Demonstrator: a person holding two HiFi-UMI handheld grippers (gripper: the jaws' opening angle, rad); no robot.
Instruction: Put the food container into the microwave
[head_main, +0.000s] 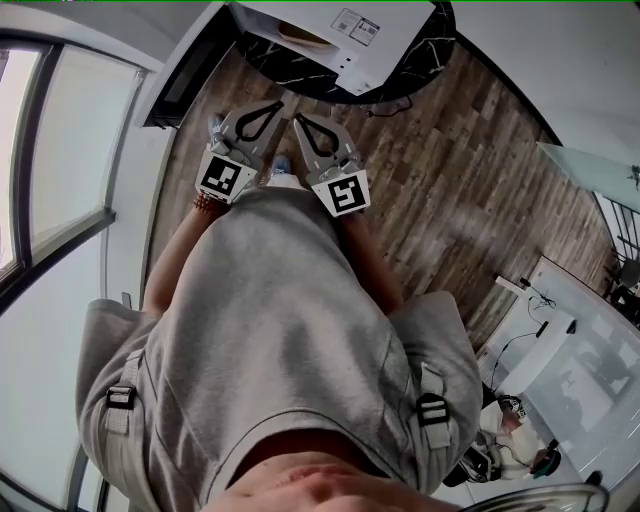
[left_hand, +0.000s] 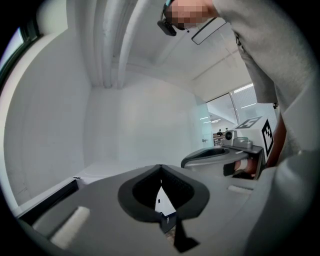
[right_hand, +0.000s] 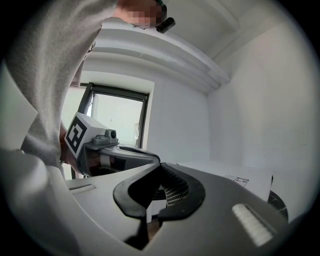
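Biggest thing in the head view is my operator's grey shirt (head_main: 270, 330), filling everything from centre down to 6 o'clock. Beyond that is wooden floor (head_main: 450, 190), and up at 12 o'clock there's a round dark table (head_main: 420, 60) with the white microwave (head_main: 370, 40) sitting on it.

Both tools are tucked in close to the belly, just short of the table and pointing level toward 12. The left gripper (head_main: 283, 103) is clenched tight with nothing in it: its own view shows the tips meeting and only open space behind. The right gripper (head_main: 297, 120) is the same, jaws pressed together on nothing, with a vent grille visible through the loop. They sit just beside each other. My read is that this is a parked pose rather than a reach, since neither one is lined up on anything.

As for the food container, I honestly can't pin it down. There's a tan patch (head_main: 303, 35) at the microwave's near edge, around 12 o'clock. It might be the container, but it's too small to tell.
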